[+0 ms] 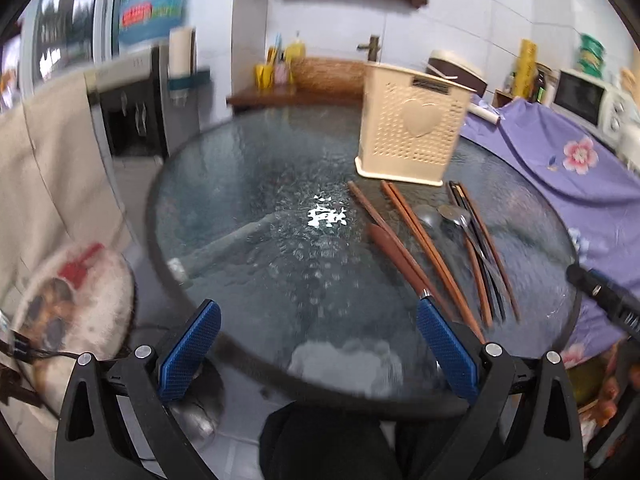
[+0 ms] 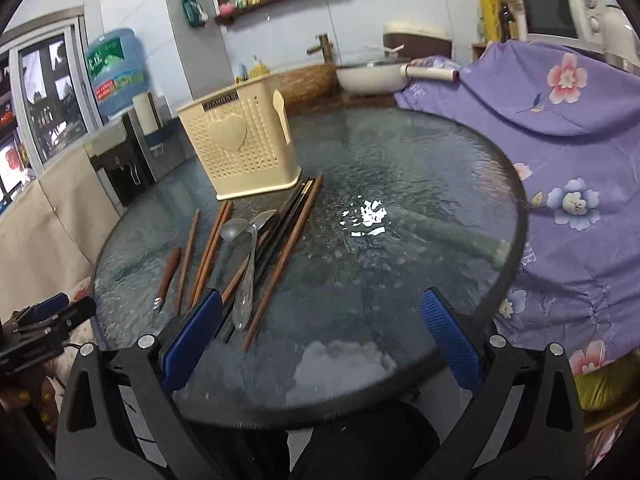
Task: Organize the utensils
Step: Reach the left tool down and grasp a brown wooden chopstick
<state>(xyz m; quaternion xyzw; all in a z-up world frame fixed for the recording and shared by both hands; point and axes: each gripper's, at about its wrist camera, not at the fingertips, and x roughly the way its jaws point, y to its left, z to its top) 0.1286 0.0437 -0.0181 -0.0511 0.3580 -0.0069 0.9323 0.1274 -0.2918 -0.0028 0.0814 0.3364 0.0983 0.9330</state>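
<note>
Grippers first, nearest to where I stand: the left gripper [image 1: 318, 344] hangs over the near edge of the round glass table [image 1: 248, 184], its blue pads spread wide with nothing between them. The right gripper [image 2: 320, 332] is likewise parted and empty, poised above the near rim of the same table.

Just beyond the tips lies the scatter of utensils, all flat on the glass, their long axes running roughly from the near edge away toward the holder. Leftmost is a brown-handled knife [image 2: 168, 276], its metal end toward the near edge. Beside it lie a single brown chopstick [image 2: 187, 258], then a pair of reddish-brown chopsticks [image 2: 211, 254] pressed side by side. Next come a ladle-like spoon [image 2: 234, 229] and a steel spoon [image 2: 250, 270], bowls at the far end, handles pointing back at the grippers. Dark chopsticks [image 2: 286, 220] and one more brown chopstick [image 2: 286, 260] slant alongside, their far tips nearly touching the holder.

Farther back stands the cream perforated utensil holder [image 2: 240, 148], upright, a raised heart on its face. Behind the table, a purple floral cloth [image 2: 568, 184] drapes the right side.
</note>
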